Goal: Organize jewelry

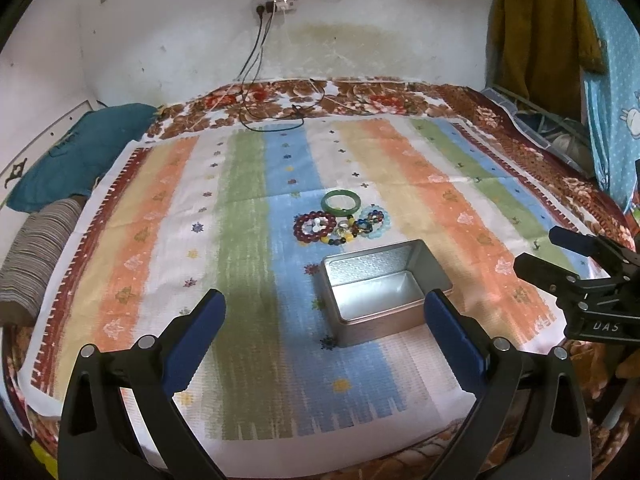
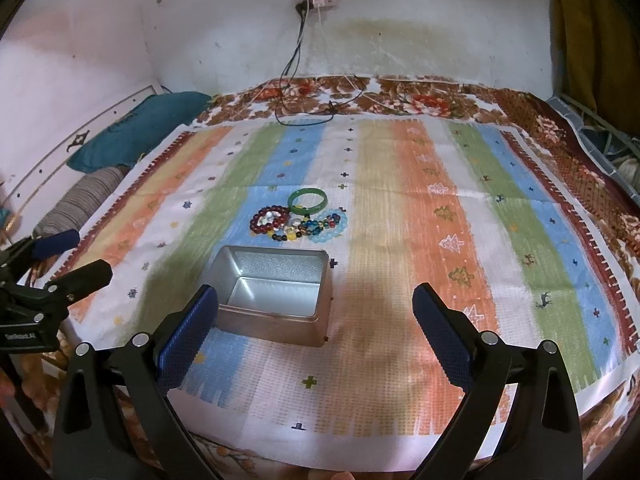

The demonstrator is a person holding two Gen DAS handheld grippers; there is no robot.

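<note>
In the left wrist view, the left gripper [image 1: 325,305] sits nearest, its two blue-padded fingers [image 1: 202,328] spread wide apart with nothing between them. Just beyond the fingertips stands an open rectangular silver metal tin [image 1: 348,316], its interior bare and shiny; one finger pad overlaps the tin's near right corner in the frame, though whether it touches I cannot tell. Past the tin, a little apart from its far rim, lies the jewelry in a tight cluster: a green jade-like bangle [image 1: 341,202] farthest back, a dark red beaded bracelet [image 1: 315,227] to its left, a pale blue beaded bracelet [image 1: 374,222] to its right, and mixed multicoloured beads [image 1: 346,236] between them. All of it rests on a striped cloth of orange, green, blue and white [image 1: 240,240], which has wide open room to left and right of the tin. The right gripper [image 1: 538,250] hangs at the right edge, fingers parted.

In the right wrist view, the right gripper [image 2: 314,304] fills the foreground, blue pads [image 2: 438,332] wide apart and empty. The tin [image 2: 276,322] lies just ahead to the left, nothing inside. The bangle [image 2: 308,201], red bracelet [image 2: 269,219] and blue bracelet [image 2: 334,226] lie beyond it. The left gripper [image 2: 86,256] shows at the left edge, parted. Open cloth [image 2: 460,220] stretches rightward to its dark red fringed border.
</note>
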